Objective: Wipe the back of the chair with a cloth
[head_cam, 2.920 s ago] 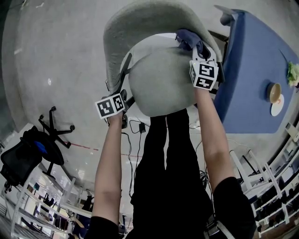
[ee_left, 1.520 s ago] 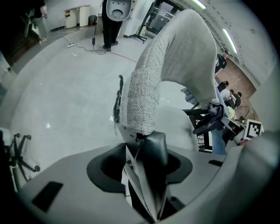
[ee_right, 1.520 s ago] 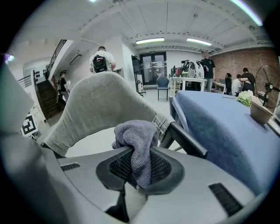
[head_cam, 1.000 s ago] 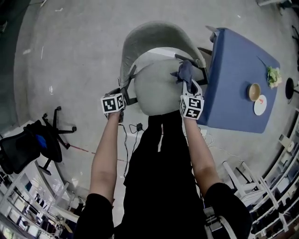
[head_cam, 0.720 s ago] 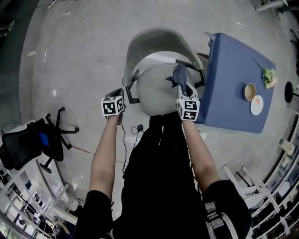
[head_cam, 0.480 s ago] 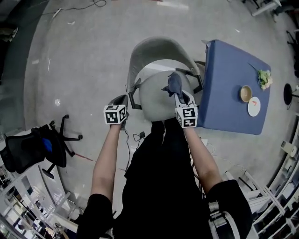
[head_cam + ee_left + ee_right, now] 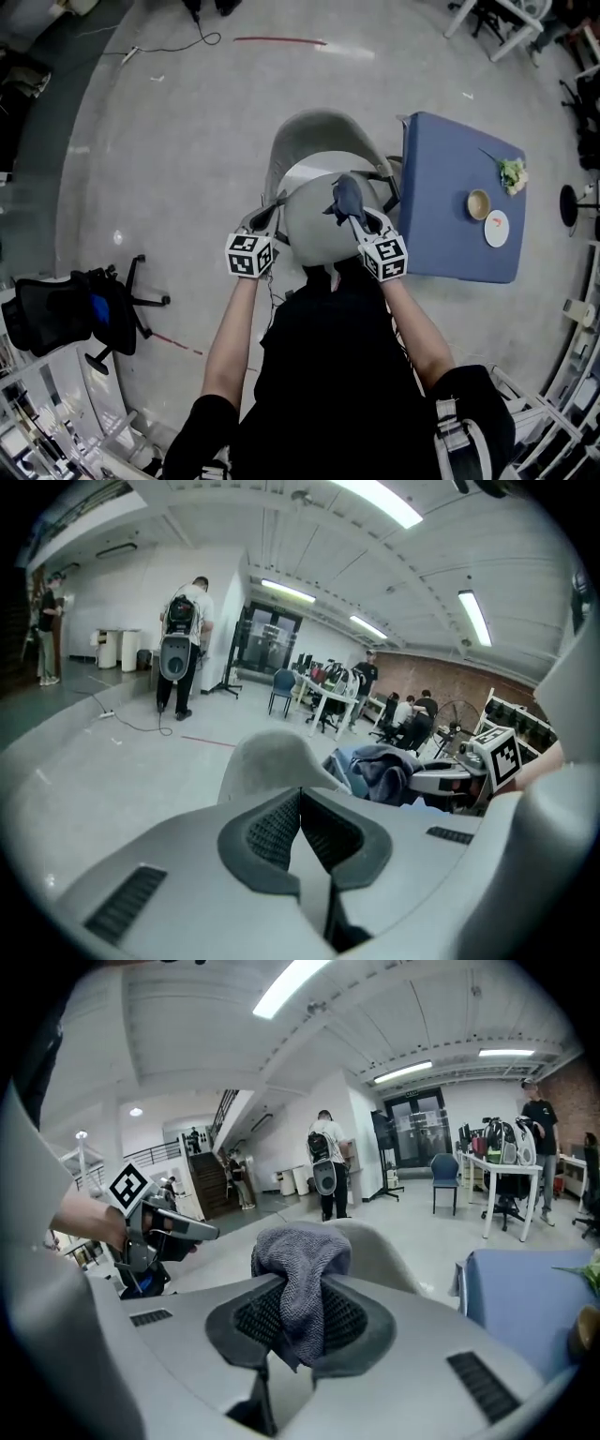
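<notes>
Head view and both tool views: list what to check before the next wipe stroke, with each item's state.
1. The right tool clamps the dark blue-grey cloth: ok.
2. The left tool is shut and empty: ok.
3. Cloth on the grey shell chair's backrest: not ok, it hangs over the seat.
4. Backrest free of clutter: ok.
5. Blue-topped table clear of the right arm's sweep: cannot tell.

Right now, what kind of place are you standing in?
Probably a big open office or workshop. You can tell from the bare grey concrete floor, a black swivel office chair and a white desk under long ceiling strip lights.
</notes>
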Demonstrator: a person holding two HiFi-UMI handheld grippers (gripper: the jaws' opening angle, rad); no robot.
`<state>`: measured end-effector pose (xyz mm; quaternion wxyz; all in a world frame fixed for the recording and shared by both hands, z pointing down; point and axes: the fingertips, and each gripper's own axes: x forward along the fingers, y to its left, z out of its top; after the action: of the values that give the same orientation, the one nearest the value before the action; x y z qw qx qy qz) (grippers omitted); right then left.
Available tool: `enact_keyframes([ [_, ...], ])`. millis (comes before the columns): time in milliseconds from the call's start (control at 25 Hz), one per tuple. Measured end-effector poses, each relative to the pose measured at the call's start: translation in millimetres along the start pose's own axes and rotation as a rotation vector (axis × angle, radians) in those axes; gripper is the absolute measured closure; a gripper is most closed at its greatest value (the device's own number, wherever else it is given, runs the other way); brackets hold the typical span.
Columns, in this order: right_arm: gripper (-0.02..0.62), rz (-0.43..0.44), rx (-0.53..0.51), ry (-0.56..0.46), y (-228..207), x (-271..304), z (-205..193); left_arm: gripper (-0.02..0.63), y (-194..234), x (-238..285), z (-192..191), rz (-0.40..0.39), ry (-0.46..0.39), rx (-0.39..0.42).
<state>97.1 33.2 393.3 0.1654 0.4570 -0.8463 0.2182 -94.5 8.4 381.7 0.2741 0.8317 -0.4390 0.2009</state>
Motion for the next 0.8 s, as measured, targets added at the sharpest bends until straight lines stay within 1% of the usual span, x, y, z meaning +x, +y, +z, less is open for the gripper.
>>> enact_keyframes([
  [200, 0.512, 0.038, -0.031, -0.053, 15, -27, 34, 0.583, -25, -43, 37, 0.006, -0.118, 0.009],
  [440, 0.512, 0.113, -0.091, -0.145, 42, -53, 77, 0.583, -46, -86, 74, 0.002, -0.221, 0.043],
  [520, 0.514, 0.126, -0.111, -0.173, 50, -58, 87, 0.583, -51, -96, 84, -0.003, -0.247, 0.071],
  [640, 0.514, 0.150, -0.145, -0.208, 68, -63, 102, 0.583, -57, -111, 95, -0.004, -0.275, 0.143],
  [800, 0.514, 0.181, -0.218, -0.219, 91, -71, 114, 0.583, -62, -129, 104, -0.004, -0.313, 0.229],
])
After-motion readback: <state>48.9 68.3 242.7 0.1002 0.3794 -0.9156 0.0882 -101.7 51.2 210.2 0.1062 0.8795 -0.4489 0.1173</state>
